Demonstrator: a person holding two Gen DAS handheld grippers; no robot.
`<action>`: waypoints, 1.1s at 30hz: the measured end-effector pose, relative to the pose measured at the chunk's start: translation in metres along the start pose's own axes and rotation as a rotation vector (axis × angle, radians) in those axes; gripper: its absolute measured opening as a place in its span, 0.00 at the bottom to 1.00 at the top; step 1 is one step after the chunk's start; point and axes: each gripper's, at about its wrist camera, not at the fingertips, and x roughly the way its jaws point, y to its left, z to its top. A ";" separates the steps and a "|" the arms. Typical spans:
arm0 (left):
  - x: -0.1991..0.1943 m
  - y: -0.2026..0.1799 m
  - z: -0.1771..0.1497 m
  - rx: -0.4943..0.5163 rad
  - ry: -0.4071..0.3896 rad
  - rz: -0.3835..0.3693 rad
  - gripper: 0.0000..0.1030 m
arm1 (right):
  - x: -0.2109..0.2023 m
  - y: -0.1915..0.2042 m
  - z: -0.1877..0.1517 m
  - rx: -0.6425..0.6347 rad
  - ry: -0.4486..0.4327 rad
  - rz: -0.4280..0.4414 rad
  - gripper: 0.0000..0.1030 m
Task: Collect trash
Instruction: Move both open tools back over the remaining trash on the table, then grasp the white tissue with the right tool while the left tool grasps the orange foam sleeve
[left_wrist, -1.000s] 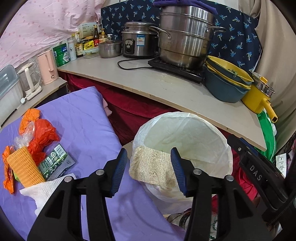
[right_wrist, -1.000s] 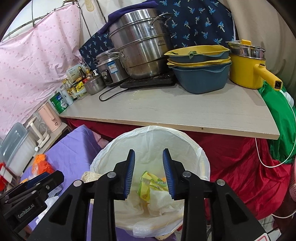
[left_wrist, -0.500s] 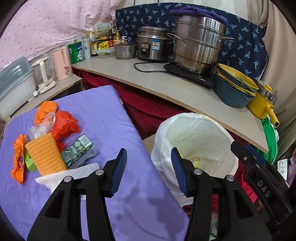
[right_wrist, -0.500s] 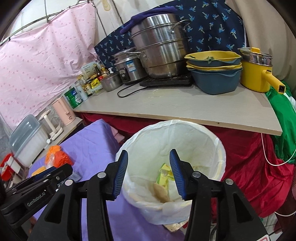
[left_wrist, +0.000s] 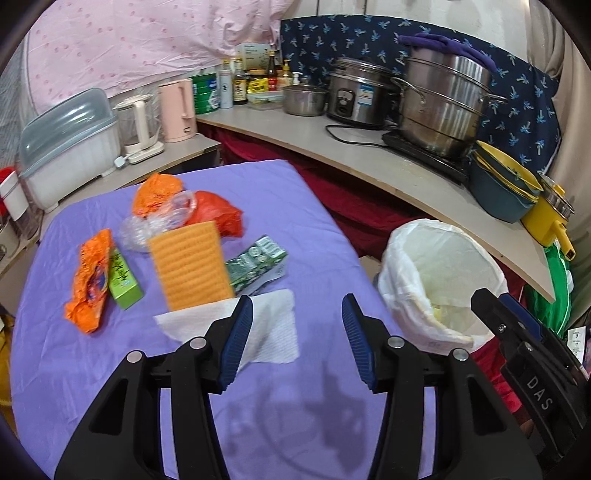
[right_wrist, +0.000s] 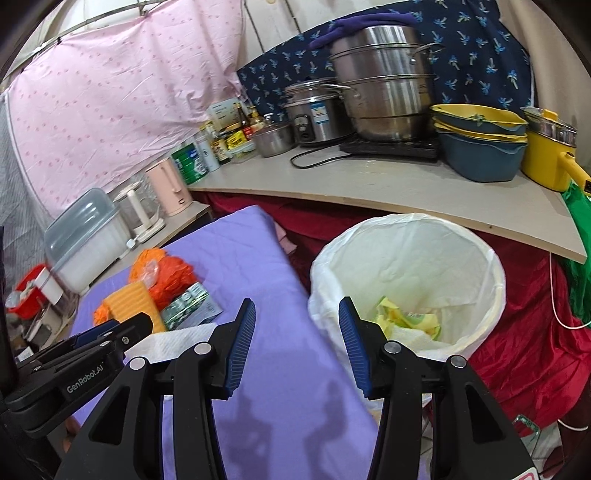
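Trash lies on the purple table (left_wrist: 314, 229): a white paper towel (left_wrist: 273, 328), an orange ribbed sponge (left_wrist: 190, 264), a flattened green carton (left_wrist: 255, 264), a small green box (left_wrist: 123, 280), an orange wrapper (left_wrist: 90, 280) and an orange-red plastic bag (left_wrist: 218, 212). My left gripper (left_wrist: 297, 314) hovers open over the table, its left finger above the paper towel's edge, nothing between its fingers. My right gripper (right_wrist: 297, 314) is open and empty over the table's right edge, beside the white-lined bin (right_wrist: 369, 258). Yellow wrappers (right_wrist: 406, 317) and paper lie inside the bin.
A counter (right_wrist: 369, 188) behind the bin carries steel pots, a rice cooker, stacked blue and yellow bowls (right_wrist: 480, 147) and a yellow pot. Kettles and a plastic box (left_wrist: 70, 147) stand on a side shelf at the left. Red cloth hangs below the counter.
Both grippers swung left from above the bin to over the table. The beige sponge piece between the left fingers a second ago is gone. The right fingers spread wider.
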 end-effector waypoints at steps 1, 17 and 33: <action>-0.003 0.007 -0.002 -0.006 -0.002 0.009 0.47 | 0.000 0.006 -0.002 -0.007 0.005 0.007 0.45; -0.021 0.105 -0.031 -0.138 0.014 0.107 0.55 | 0.017 0.080 -0.051 -0.102 0.117 0.107 0.47; -0.009 0.168 -0.033 -0.210 0.039 0.142 0.57 | 0.083 0.142 -0.078 -0.147 0.226 0.155 0.57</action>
